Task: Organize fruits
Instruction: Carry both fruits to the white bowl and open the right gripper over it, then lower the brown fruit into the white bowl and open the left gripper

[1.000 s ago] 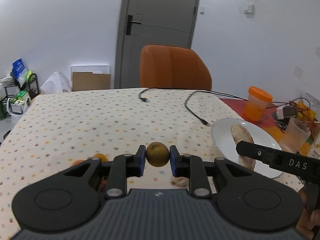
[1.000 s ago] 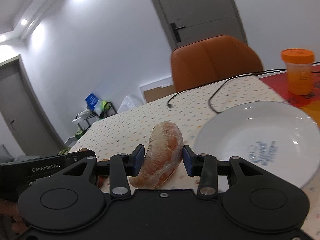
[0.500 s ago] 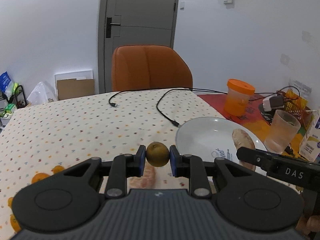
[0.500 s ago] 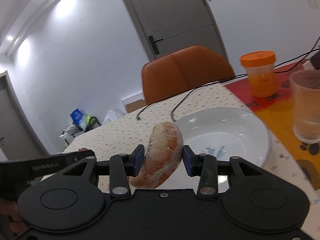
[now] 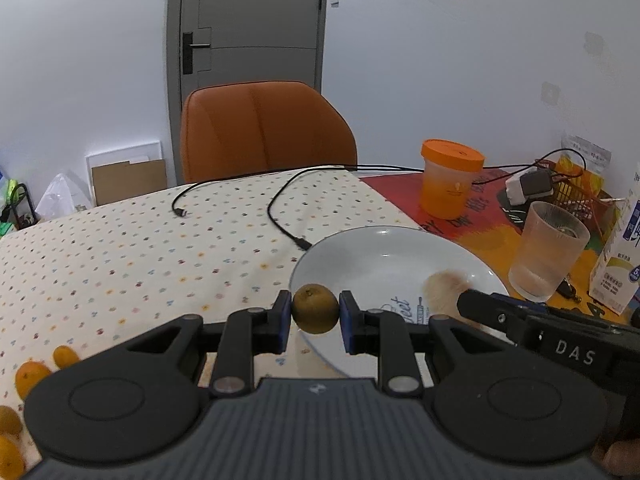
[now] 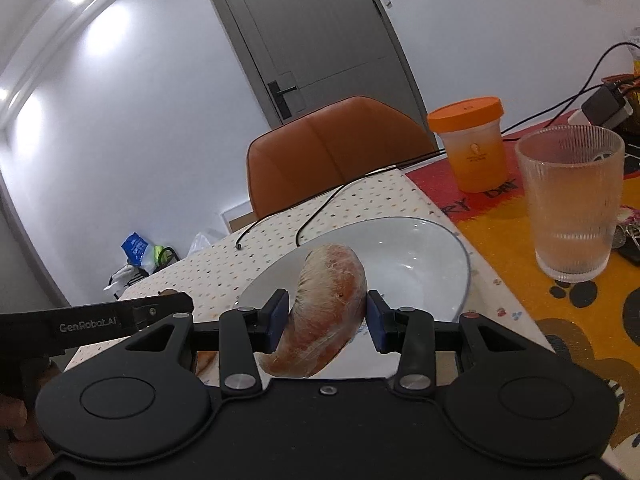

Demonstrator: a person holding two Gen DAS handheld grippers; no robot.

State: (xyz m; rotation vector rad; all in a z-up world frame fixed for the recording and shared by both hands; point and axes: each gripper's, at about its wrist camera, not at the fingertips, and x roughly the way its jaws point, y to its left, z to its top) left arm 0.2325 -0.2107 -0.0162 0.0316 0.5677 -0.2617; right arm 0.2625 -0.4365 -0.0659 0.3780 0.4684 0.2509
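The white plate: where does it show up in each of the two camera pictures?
Left wrist view: the white plate lies right of centre, just beyond the small brown fruit held in the left tongs.
Right wrist view: the plate sits mid-picture, behind the peeled orange segment.
Shared landmark: the orange-lidded cup, beyond the plate.

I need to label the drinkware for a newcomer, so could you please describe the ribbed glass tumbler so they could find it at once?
Start at the round white plate on the dotted tablecloth, then look right onto the orange-and-red patterned mat. The ribbed clear glass tumbler stands upright there, in front of the orange-lidded plastic tub. Unlike the tub, it is see-through, lidless and vertically fluted.
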